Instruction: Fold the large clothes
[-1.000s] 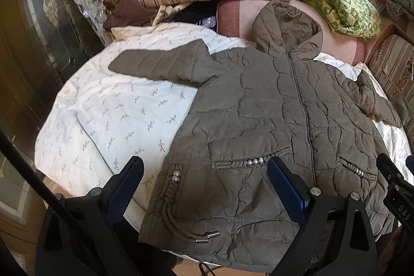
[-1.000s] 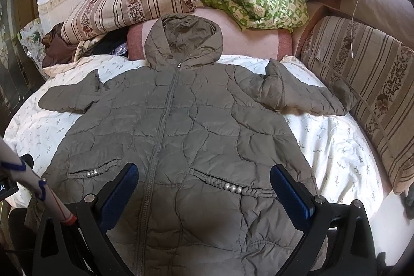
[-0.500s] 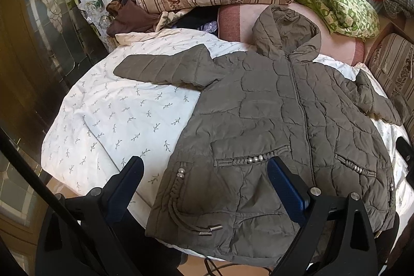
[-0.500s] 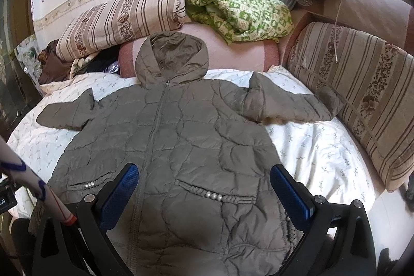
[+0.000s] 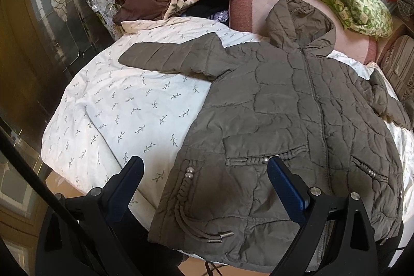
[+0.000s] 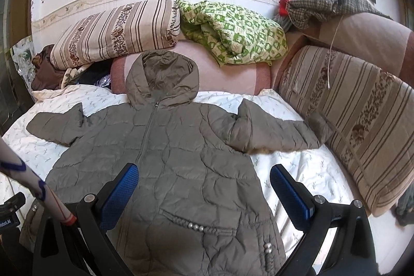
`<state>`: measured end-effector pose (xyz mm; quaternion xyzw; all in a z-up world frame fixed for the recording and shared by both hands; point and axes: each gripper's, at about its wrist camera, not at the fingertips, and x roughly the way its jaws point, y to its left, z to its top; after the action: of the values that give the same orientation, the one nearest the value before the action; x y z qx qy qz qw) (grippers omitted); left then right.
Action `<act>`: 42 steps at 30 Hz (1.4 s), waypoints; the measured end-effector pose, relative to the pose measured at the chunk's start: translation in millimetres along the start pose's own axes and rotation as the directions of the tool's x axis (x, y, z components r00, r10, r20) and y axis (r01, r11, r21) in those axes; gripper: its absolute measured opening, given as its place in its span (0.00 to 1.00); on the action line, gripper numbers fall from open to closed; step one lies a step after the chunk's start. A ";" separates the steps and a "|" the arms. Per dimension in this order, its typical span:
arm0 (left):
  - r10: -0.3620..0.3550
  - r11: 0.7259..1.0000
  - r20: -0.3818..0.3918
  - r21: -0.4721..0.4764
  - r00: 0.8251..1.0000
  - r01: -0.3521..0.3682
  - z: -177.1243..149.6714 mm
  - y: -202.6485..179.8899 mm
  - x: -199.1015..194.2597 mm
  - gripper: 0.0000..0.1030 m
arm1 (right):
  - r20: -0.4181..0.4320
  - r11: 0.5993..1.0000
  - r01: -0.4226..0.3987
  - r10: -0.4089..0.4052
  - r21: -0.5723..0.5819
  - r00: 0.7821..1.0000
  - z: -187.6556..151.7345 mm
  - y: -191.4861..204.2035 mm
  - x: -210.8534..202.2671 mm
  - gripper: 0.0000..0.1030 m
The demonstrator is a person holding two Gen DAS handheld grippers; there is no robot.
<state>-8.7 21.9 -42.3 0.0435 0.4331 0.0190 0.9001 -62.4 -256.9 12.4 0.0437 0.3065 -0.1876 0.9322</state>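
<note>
An olive quilted hooded jacket (image 5: 292, 120) lies flat, front up and zipped, on a white leaf-print bedsheet (image 5: 124, 107). Its sleeves are spread to both sides. It also shows in the right wrist view (image 6: 176, 157). My left gripper (image 5: 204, 177) is open and empty above the jacket's lower left hem. My right gripper (image 6: 204, 185) is open and empty above the jacket's lower right side, near the pocket.
Striped cushions (image 6: 116, 30) and a green patterned blanket (image 6: 233, 30) are piled at the bed's head. A striped cushion (image 6: 362, 115) lines the right side. A glass-panelled door (image 5: 38, 30) stands on the left. Brown clothes (image 5: 134, 4) lie at the back left.
Both grippers have pulled back and risen, so the jacket looks smaller and sits lower in the views. The right view has tilted up towards the wall. The jacket has not moved.
</note>
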 end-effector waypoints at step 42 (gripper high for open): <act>-0.181 0.868 -0.119 -0.486 0.976 0.101 180.2 240.1 310.6 0.79 | -0.330 0.989 -0.020 -0.028 -0.143 0.943 -36.1 89.7 153.2 1.00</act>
<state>326.8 272.1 -149.3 -0.2128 0.4879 0.0624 0.8442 65.0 -216.3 -109.8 0.0064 0.4717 -0.1568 0.8677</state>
